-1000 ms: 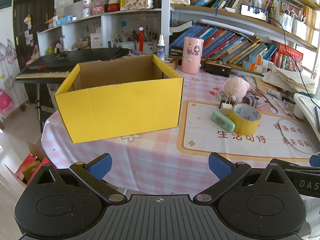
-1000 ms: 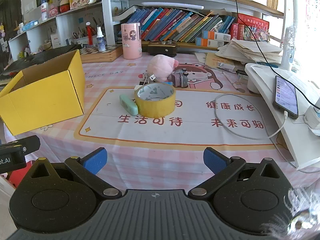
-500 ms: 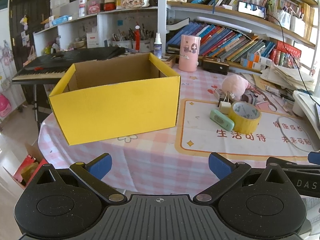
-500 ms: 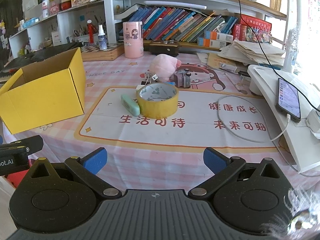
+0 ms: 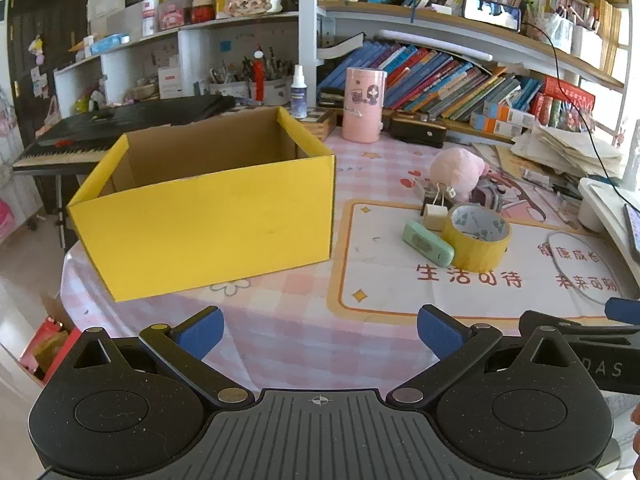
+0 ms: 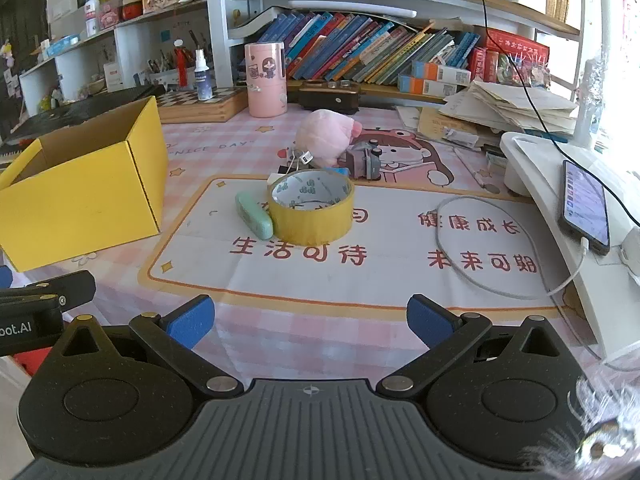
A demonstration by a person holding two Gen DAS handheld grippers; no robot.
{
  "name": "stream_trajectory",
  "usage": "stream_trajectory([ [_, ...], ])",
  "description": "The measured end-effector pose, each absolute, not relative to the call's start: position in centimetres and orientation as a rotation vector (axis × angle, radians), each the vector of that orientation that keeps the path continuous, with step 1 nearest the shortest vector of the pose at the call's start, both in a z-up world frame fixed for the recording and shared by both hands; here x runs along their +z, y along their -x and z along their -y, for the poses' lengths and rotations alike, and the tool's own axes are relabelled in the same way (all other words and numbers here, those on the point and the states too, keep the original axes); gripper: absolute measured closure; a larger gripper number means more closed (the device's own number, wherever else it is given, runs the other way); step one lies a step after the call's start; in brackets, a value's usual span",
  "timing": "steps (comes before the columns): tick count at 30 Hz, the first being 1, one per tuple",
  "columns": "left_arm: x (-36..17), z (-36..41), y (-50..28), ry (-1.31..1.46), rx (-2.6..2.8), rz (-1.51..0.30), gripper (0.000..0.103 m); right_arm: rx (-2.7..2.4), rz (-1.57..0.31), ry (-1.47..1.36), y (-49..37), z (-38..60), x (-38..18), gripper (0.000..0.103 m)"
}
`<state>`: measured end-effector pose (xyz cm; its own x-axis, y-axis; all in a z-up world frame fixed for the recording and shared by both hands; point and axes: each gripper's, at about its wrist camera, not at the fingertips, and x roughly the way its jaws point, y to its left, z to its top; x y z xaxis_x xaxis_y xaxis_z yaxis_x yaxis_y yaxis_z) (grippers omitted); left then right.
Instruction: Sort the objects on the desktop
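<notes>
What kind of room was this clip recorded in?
Most likely a home study or a child's room: crowded bookshelves behind a table with a pink checked cloth, a keyboard piano at one side, and a pink plush toy.

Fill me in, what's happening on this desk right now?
A person holds two handheld grippers at the near edge of the table. The left gripper and right gripper are both open and empty, touching nothing. The open yellow cardboard box stands at the left. The items to be sorted are still out on the mat: a yellow roll of packing tape, a mint-green oblong case beside it, a binder clip and a pink plush toy.
</notes>
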<state>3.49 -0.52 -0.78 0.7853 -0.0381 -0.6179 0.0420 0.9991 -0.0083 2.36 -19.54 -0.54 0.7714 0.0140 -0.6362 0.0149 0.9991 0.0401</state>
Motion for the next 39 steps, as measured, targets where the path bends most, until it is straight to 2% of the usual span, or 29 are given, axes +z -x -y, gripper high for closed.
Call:
stream_trajectory([
  [39,-1.7,6.3,-8.9,0.122,0.278,-0.75,0.0,0.3,-0.747,0.062,-14.5,25.1,-1.8,0.002],
])
